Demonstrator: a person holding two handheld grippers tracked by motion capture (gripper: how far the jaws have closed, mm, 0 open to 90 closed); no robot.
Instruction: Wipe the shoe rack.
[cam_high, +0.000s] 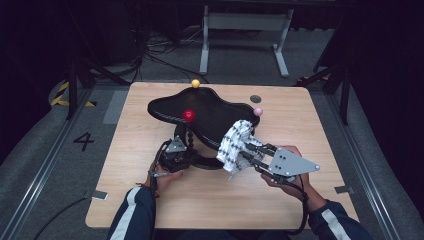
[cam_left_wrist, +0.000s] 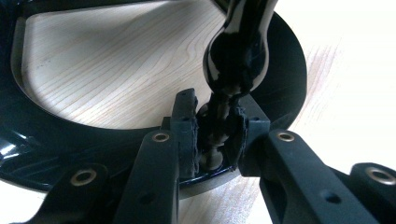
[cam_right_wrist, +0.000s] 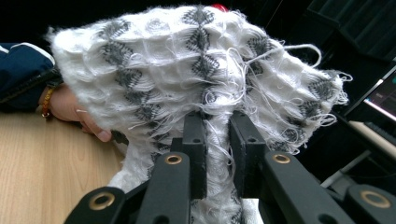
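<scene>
A black stand with a wavy, glossy tray top (cam_high: 210, 112) rises from a ring base (cam_high: 205, 162) on the wooden table (cam_high: 150, 195). My left gripper (cam_high: 177, 152) is shut on the stand's beaded black stem (cam_left_wrist: 236, 60), low down by the ring base (cam_left_wrist: 289, 79); the jaws (cam_left_wrist: 215, 126) pinch it from both sides. My right gripper (cam_high: 252, 155) is shut on a white and grey knitted cloth (cam_high: 235, 145), which lies against the tray's near right edge. In the right gripper view the cloth (cam_right_wrist: 187, 70) bunches above the gripper (cam_right_wrist: 217, 135).
A red ball (cam_high: 188, 115), a yellow ball (cam_high: 195, 83) and a pink ball (cam_high: 258, 111) sit at the tray's edges. A small dark round spot (cam_high: 255, 99) marks the table's far side. A white table frame (cam_high: 245, 30) stands behind.
</scene>
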